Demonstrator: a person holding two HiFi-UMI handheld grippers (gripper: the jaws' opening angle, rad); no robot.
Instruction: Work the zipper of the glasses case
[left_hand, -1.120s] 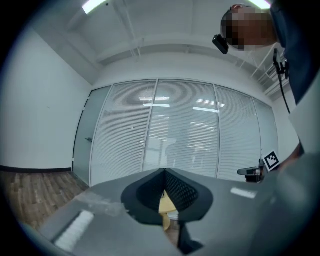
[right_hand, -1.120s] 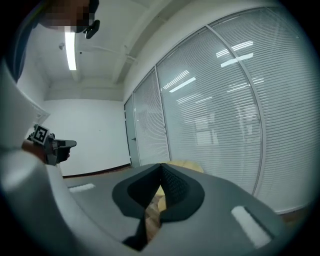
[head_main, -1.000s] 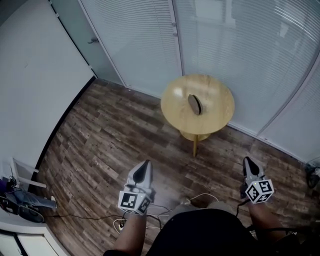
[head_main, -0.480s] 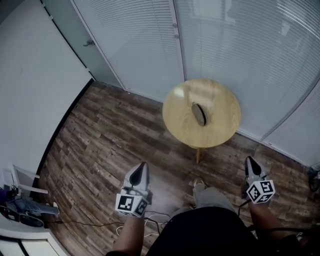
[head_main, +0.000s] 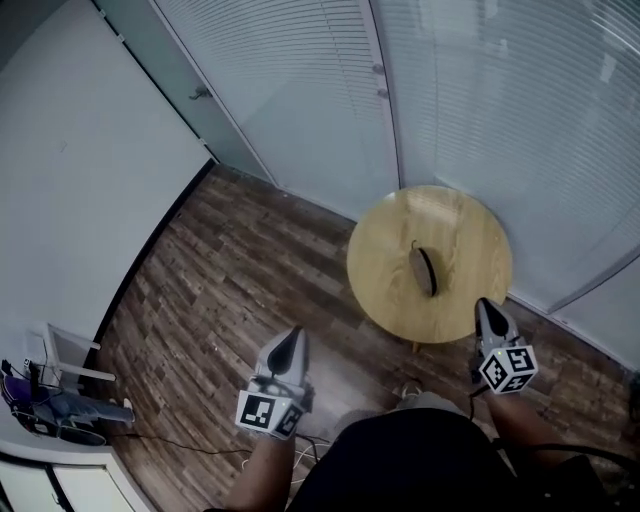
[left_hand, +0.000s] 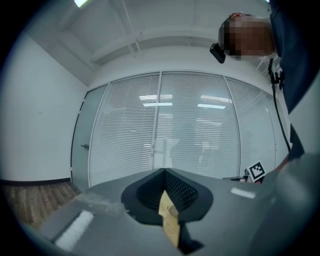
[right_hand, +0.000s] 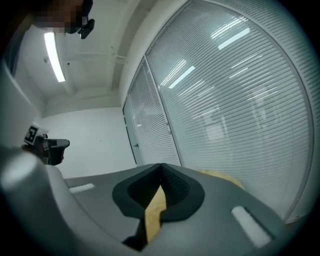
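On a round wooden table (head_main: 385, 250) by the slatted glass wall (head_main: 300, 90): a dark glasses case (head_main: 424, 271), lying near the middle, touched by nothing. Lower in the head view, the left claw (head_main: 291, 338) over the plank floor (head_main: 230, 270), well apart from the table. The right claw (head_main: 484, 306) at the table's near edge, near the case but clear of it. Both claws pressed fully together and empty, seen plainly in the left gripper view and the right gripper view, with only blinds and wall beyond the tips.

By the look of it, the approach stage, with zipper work not yet begun. Best done by spreading both claws before reaching in, then pinning the body of the case with one and pinching the pull tab with the other. Better to draw along the track than to lift, to avoid skidding a likely light case across smooth wood.

Too small to make out: the pull tab, and whether the case sits zipped or open. Absent from both gripper views: the case itself, with just a sliver of tabletop beside the right claw's tips. Cut off at the bottom edge by the person's dark clothing (head_main: 410, 465): most of both arms.
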